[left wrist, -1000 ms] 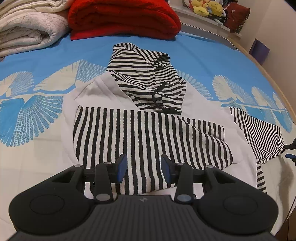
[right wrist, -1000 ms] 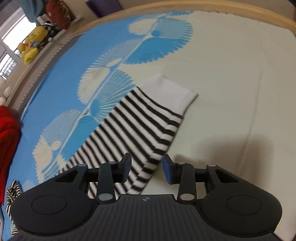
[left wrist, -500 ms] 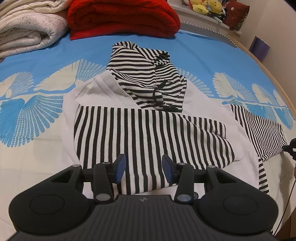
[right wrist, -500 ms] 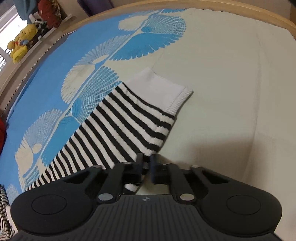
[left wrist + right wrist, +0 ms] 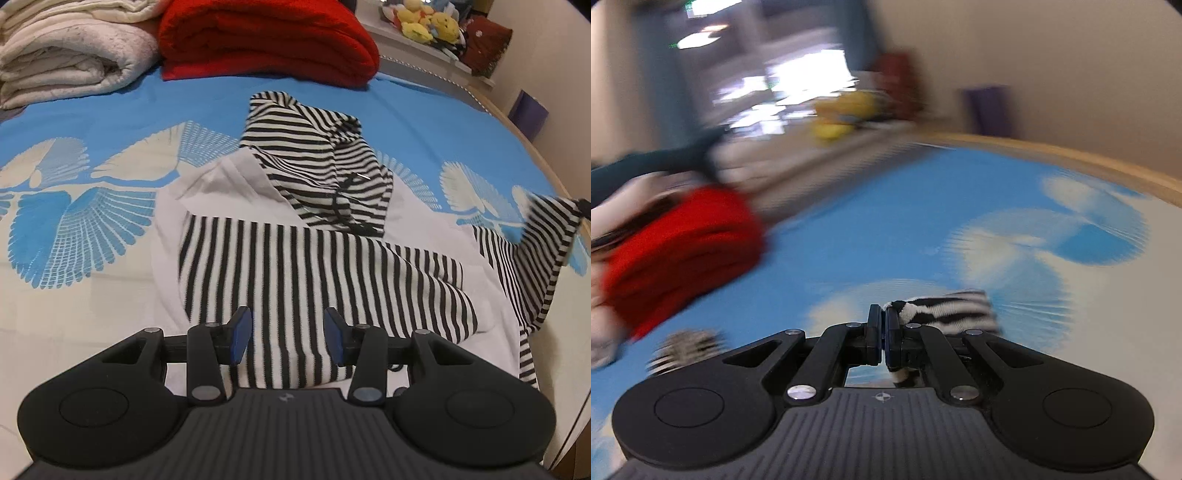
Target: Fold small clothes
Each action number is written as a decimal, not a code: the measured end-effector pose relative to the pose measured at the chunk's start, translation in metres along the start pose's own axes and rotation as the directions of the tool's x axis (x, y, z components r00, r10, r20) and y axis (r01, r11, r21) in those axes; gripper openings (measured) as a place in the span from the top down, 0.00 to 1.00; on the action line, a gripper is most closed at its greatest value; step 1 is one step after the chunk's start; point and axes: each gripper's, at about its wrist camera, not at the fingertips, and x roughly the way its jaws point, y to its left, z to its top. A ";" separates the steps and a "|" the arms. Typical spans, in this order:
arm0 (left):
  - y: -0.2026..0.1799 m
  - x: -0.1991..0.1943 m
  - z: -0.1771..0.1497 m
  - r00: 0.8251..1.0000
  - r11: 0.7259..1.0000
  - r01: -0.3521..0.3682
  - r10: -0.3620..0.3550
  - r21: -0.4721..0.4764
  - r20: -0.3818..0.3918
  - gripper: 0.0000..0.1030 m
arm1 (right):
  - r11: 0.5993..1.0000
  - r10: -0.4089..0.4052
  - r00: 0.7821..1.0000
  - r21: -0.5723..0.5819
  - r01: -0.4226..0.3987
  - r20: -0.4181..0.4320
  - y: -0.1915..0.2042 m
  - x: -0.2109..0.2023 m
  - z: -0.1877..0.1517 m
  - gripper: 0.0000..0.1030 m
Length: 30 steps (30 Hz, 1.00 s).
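The right gripper (image 5: 884, 332) has its jaws pressed together on the cuff end of the striped sleeve (image 5: 945, 308); seen from the left wrist, that same sleeve (image 5: 543, 240) is lifted off the bed (image 5: 92, 122) at the far right, blurred and hanging in a peak. The left gripper (image 5: 288, 336) hovers low over the hoodie's near hem with its jaws about half open and nothing between them; the striped hoodie (image 5: 295, 258) lies flat in the middle of the bed, hood (image 5: 314, 147) toward the folded blankets, one sleeve already laid across the chest.

Risks, as I judge them: the hold is on a thin bit of cuff, so a quick swing could pull the knit out of the jaws and drop the sleeve short of the body; nothing pins the garment, so the pull may drag the body sideways and rumple the sleeve already folded; the carried sleeve may land twisted or bunched.

Count: one hoodie with one hood; two sleeves, one folded over, one in the air; two grippers; one red blanket (image 5: 266, 40); one pale quilt (image 5: 70, 51); a cluster of plush toys (image 5: 424, 26) on the ledge, too small to count.
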 end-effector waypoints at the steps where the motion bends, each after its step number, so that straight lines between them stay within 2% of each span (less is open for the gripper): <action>1: 0.003 -0.001 0.001 1.000 1.000 0.000 0.000 -0.008 0.001 0.54 | 0.999 0.054 0.998 -0.008 -0.054 -0.013 0.015 -0.003 -0.002 1.00; 3: 0.008 -0.003 0.003 1.000 1.000 0.001 -0.001 -0.027 0.004 0.54 | 0.990 0.135 0.989 -0.038 -0.137 -0.055 0.044 -0.006 -0.009 1.00; 5: 0.014 -0.006 0.005 1.000 0.999 0.005 -0.004 -0.044 0.009 0.54 | 0.981 0.181 0.977 -0.052 -0.188 -0.108 0.065 -0.004 -0.020 1.00; 8: 0.024 -0.013 0.011 1.000 0.997 0.008 -0.006 -0.071 0.026 0.54 | 0.980 0.177 0.963 -0.056 -0.192 -0.202 0.084 0.004 -0.038 1.00; 10: 0.032 -0.017 0.016 0.999 0.996 0.007 -0.003 -0.094 0.039 0.54 | 0.970 0.166 0.961 -0.139 -0.200 -0.223 0.106 0.002 -0.054 1.00; 12: 0.041 -0.021 0.022 0.999 0.992 0.010 -0.003 -0.128 0.051 0.54 | 0.937 0.218 0.942 -0.214 -0.275 -0.254 0.136 -0.007 -0.071 1.00; 13: 0.046 -0.024 0.025 0.998 0.989 0.015 -0.006 -0.148 0.057 0.54 | 0.914 0.265 0.924 -0.233 -0.331 -0.275 0.149 -0.012 -0.078 0.99; 14: 0.050 -0.026 0.028 0.998 0.986 0.020 -0.010 -0.164 0.062 0.54 | 0.875 0.330 0.890 -0.251 -0.414 -0.316 0.166 -0.019 -0.089 0.99; 16: 0.057 -0.029 0.033 0.997 0.981 0.029 -0.015 -0.193 0.072 0.54 | 0.772 0.423 0.796 -0.288 -0.567 -0.433 0.198 -0.034 -0.116 0.99; 17: 0.060 -0.031 0.035 0.997 0.978 0.034 -0.019 -0.206 0.075 0.54 | 0.742 0.424 0.765 -0.299 -0.600 -0.484 0.211 -0.038 -0.128 0.99; 18: 0.062 -0.031 0.037 0.997 0.976 0.037 -0.021 -0.213 0.077 0.54 | 0.739 0.398 0.743 -0.293 -0.607 -0.538 0.218 -0.039 -0.139 0.99; 19: 0.063 -0.031 0.038 0.997 0.974 0.040 -0.024 -0.221 0.077 0.54 | 0.757 0.365 0.737 -0.280 -0.591 -0.570 0.221 -0.038 -0.144 0.99; 22: 0.065 -0.030 0.039 0.997 0.971 0.052 -0.036 -0.231 0.071 0.54 | 0.860 0.217 0.772 -0.258 -0.441 -0.598 0.213 -0.037 -0.134 0.95; 24: 0.063 -0.027 0.037 0.997 0.970 0.063 -0.050 -0.235 0.060 0.54 | 0.905 0.168 0.797 -0.229 -0.358 -0.581 0.204 -0.040 -0.121 0.95; 26: 0.055 -0.020 0.032 0.997 0.973 0.075 -0.068 -0.218 0.039 0.56 | 0.938 0.172 0.814 -0.159 -0.307 -0.555 0.195 -0.038 -0.102 0.93; 28: 0.039 -0.009 0.023 0.997 0.983 0.079 -0.079 -0.166 0.006 0.58 | 0.954 0.198 0.828 -0.089 -0.285 -0.525 0.180 -0.039 -0.091 0.87; 30: 0.020 0.003 0.015 0.995 0.991 0.086 -0.089 -0.099 -0.032 0.65 | 0.968 0.184 0.850 -0.058 -0.244 -0.494 0.163 -0.032 -0.091 0.85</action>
